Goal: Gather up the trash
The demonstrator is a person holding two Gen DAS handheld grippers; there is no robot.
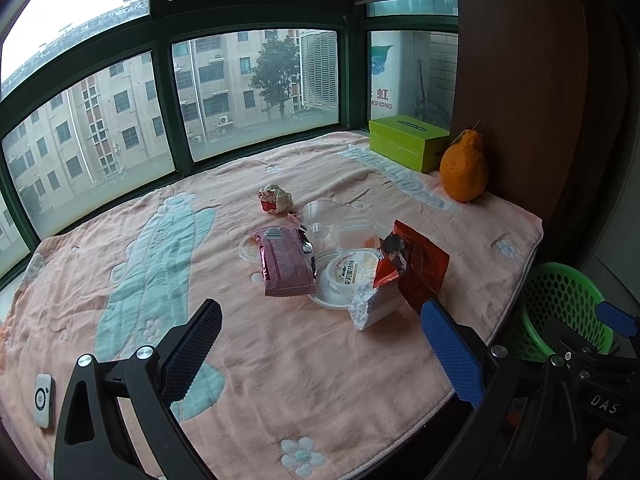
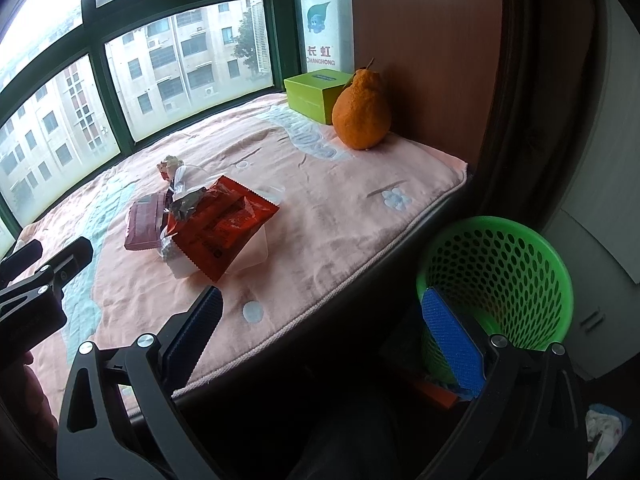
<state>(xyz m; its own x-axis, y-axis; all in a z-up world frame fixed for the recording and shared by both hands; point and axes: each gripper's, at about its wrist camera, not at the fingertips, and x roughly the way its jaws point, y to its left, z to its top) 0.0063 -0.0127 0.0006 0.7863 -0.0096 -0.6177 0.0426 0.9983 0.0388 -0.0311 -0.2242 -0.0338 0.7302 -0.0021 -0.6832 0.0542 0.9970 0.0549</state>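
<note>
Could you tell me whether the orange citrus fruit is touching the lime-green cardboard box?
Cannot tell. In both wrist views the orange citrus fruit overlaps the lime-green cardboard box behind it, so neither contact nor a gap shows.

Daylight enters through the window (image 1: pixel 256 92); the sky panes at upper left are overexposed to white. The blanket (image 1: pixel 280 360) is evenly lit with soft, faint shadows. The lower right, around the basket (image 2: pixel 500 280), is dim. Both views show strong fisheye bending of the window frame and dark vignetted corners. Focus is sharp centrally, softer at the edges.
</note>
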